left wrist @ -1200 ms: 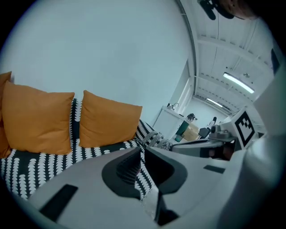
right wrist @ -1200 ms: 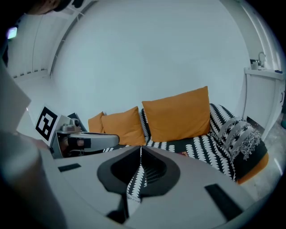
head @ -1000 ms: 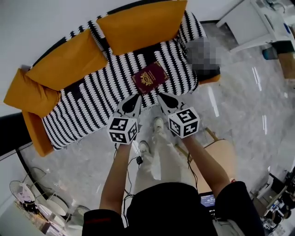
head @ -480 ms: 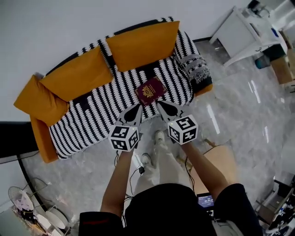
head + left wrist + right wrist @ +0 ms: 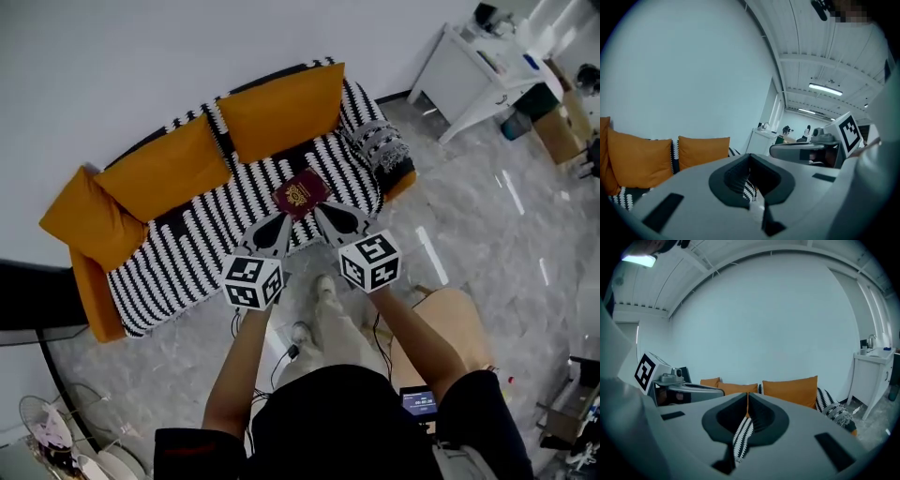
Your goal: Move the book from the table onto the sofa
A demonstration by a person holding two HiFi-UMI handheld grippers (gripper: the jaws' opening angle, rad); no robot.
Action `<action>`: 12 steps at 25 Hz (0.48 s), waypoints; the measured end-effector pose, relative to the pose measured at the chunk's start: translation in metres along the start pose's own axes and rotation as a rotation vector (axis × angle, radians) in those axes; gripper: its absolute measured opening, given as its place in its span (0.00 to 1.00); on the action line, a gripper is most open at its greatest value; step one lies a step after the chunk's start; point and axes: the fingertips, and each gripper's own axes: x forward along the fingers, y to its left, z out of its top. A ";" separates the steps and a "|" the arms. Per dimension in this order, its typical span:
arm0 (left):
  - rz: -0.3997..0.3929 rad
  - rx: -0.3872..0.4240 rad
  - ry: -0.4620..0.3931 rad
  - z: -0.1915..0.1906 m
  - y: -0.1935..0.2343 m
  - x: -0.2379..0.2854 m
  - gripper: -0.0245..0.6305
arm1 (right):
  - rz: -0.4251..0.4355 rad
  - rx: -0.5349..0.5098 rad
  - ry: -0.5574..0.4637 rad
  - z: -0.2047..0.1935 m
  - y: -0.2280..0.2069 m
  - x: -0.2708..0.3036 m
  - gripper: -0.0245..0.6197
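The marble floor (image 5: 487, 216) lies open along the front edge of the striped sofa (image 5: 187, 253) and across to a white desk (image 5: 469, 80) at far right. The sofa backs onto the wall (image 5: 141, 66). Three orange cushions (image 5: 281, 111) line it, and one patterned cushion (image 5: 380, 148) lies at its right end. The left gripper (image 5: 279, 221) and right gripper (image 5: 323, 211) hang side by side, jaws pressed together, holding nothing. One maroon book (image 5: 301, 193) lies flat on the seat near the front edge.
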 end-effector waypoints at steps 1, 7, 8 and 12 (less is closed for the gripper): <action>-0.004 0.005 -0.008 0.004 -0.005 -0.005 0.06 | -0.005 -0.008 -0.008 0.004 0.004 -0.006 0.07; -0.011 0.059 -0.071 0.028 -0.027 -0.047 0.06 | -0.018 -0.018 -0.072 0.024 0.039 -0.041 0.07; -0.013 0.066 -0.085 0.031 -0.032 -0.053 0.06 | -0.020 -0.021 -0.083 0.027 0.044 -0.047 0.07; -0.031 0.073 -0.116 0.036 -0.044 -0.072 0.06 | -0.031 -0.043 -0.103 0.030 0.063 -0.065 0.07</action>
